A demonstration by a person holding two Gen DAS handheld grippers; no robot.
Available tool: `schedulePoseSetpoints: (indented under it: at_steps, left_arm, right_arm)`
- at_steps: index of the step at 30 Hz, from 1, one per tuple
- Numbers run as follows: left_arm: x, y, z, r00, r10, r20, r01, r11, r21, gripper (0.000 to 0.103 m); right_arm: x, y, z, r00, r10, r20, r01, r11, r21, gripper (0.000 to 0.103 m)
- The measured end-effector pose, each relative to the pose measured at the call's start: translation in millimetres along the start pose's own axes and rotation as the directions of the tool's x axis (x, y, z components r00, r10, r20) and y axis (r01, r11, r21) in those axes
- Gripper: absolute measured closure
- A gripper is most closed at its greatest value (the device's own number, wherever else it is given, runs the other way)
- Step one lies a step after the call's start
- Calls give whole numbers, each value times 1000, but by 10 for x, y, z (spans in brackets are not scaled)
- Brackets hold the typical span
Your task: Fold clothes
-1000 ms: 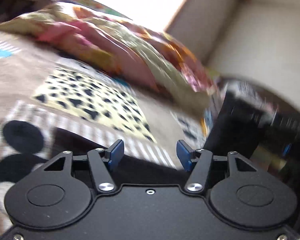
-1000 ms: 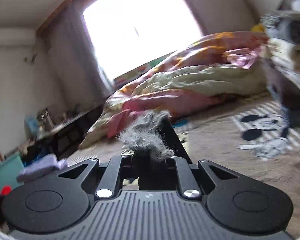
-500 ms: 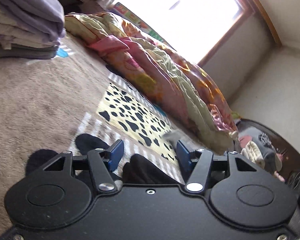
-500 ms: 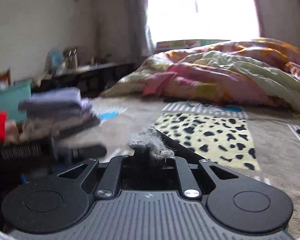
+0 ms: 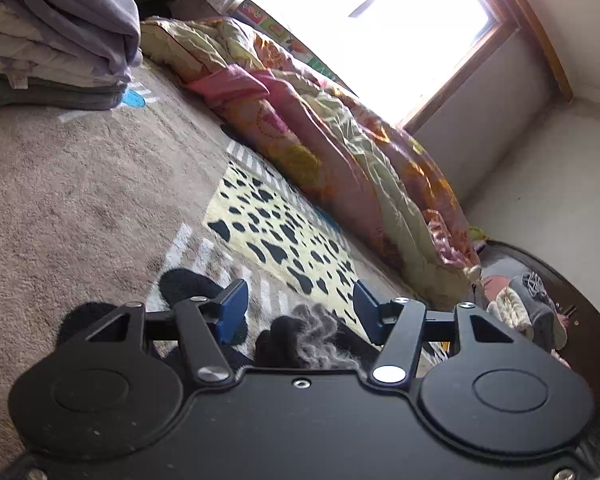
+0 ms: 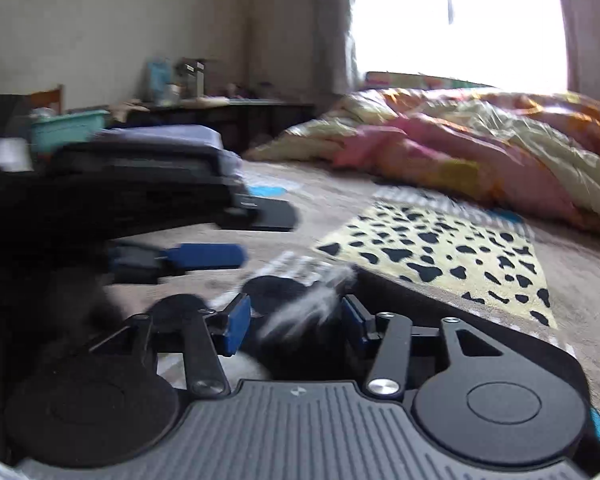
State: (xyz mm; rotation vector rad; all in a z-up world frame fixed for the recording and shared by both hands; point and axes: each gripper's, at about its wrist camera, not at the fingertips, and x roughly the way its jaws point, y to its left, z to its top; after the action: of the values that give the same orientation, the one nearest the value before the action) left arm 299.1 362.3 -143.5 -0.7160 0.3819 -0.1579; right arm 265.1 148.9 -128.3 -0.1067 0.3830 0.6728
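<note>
The left gripper (image 5: 298,312) stands spread, its blue pads touching nothing. The right gripper (image 6: 296,322) is opening its jaws — a dark garment (image 6: 440,304) with a grey fluffy trim (image 6: 308,308) lies between the pads, which do not press it. The garment rests on the brown rug (image 5: 68,200), beside the spotted patch (image 5: 276,236). A stack of folded clothes (image 5: 56,36) sits farther off, near the quilt (image 5: 340,140).
</note>
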Motion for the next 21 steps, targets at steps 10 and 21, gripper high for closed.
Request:
schedulePoseSetpoints:
  at_steps: [10, 21]
  left_arm:
    - [78, -601, -267, 995, -99, -25, 102, 945, 310, 46]
    - [570, -573, -632, 963, 244, -117, -81, 673, 736, 41]
  right_arm:
    - [-830, -848, -204, 986, -121, 114, 105, 985, 140, 63]
    - [-175, -903, -461, 985, -112, -130, 94, 986, -140, 62]
